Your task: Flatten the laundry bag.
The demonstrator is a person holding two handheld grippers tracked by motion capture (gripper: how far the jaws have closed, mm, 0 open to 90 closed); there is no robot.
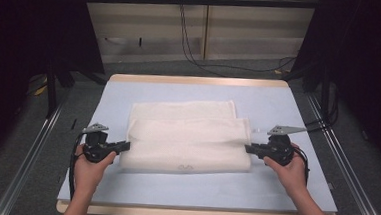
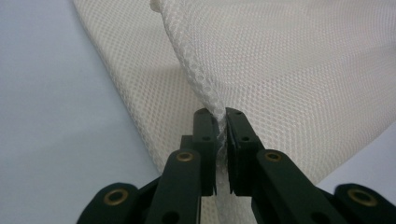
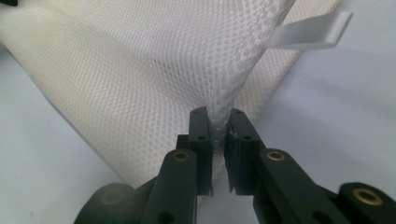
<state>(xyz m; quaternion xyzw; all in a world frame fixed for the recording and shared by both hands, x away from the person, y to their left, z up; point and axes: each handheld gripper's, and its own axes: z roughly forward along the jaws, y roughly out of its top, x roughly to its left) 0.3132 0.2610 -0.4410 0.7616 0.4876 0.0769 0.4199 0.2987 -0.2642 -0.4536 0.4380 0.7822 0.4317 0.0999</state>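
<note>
A white mesh cloth (image 1: 186, 137) lies folded at the middle of the bench (image 1: 198, 188), its long side running from 9 o'clock to 3 o'clock. It rests in layers: a back layer toward 12 o'clock and a front layer over it toward 6 o'clock, with a faint mark near the front edge. The weave is an open honeycomb net, plain in the left gripper view (image 2: 303, 70) and the right gripper view (image 3: 140, 79).

At the cloth's 9 o'clock end, the left tool (image 1: 126, 145) meets the front layer's edge. In the left gripper view, the left tool (image 2: 222, 116) has its jaws pressed together on a raised ridge of mesh, pinching it while the lower layer lies flat on the bench beneath.

At the 3 o'clock end, the right tool (image 1: 247, 148) meets the opposite edge. In the right gripper view, the right tool (image 3: 218, 116) pinches a lifted fold of mesh between its jaws in the same way. A flat white tag (image 3: 313, 35) sticks out from the cloth's edge toward 2 o'clock of that tool.

The left hand (image 1: 91, 164) and right hand (image 1: 287, 168) hold the tools, forearms entering from 6 o'clock. The bench wears a pale blue cover with a wooden rim (image 1: 200, 80) at 12 o'clock. Beyond it, black cables (image 1: 192, 52) hang to a grey floor (image 1: 146, 67).
</note>
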